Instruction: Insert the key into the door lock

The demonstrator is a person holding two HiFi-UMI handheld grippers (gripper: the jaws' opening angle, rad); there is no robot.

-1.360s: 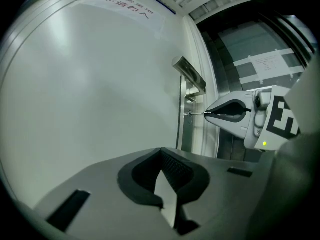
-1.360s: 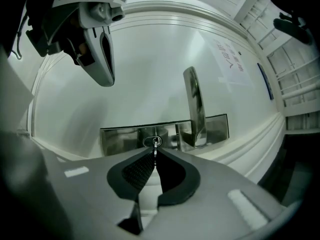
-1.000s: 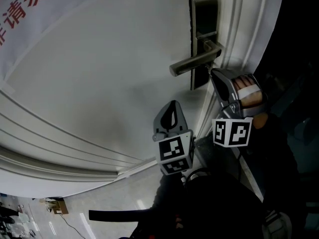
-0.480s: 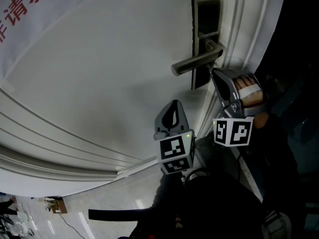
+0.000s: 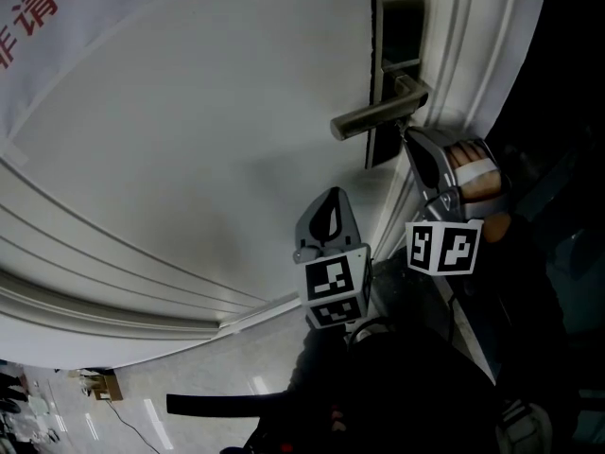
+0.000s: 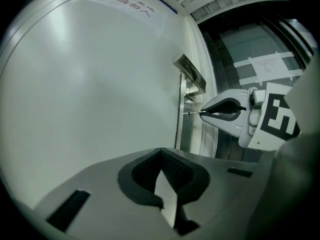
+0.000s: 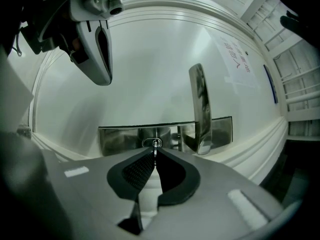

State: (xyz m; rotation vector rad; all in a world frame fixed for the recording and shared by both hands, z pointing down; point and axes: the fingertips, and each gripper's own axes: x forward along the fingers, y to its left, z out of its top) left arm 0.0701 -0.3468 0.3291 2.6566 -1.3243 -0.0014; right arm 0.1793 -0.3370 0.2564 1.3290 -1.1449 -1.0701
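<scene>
A steel lock plate (image 5: 398, 60) with a lever handle (image 5: 371, 120) is mounted near the edge of the white door (image 5: 189, 140). My right gripper (image 5: 410, 140) sits just below the handle, at the plate's lower end. In the right gripper view this gripper (image 7: 155, 153) is shut on a small metal key (image 7: 155, 147). The key's tip touches the keyhole cylinder (image 7: 156, 143) in the lock plate (image 7: 120, 138); its depth is hidden. My left gripper (image 5: 330, 197) hangs lower and left of the lock, shut and empty (image 6: 161, 150).
The white door frame moulding (image 5: 473, 55) runs right of the lock. The lever handle (image 7: 199, 109) juts out just right of the key. A banner with red characters (image 5: 47, 17) hangs on the door's upper left. Tiled floor (image 5: 189, 414) shows below.
The head view has drifted slightly, so the lock sits a little further right. Both grippers keep their places against the door.
</scene>
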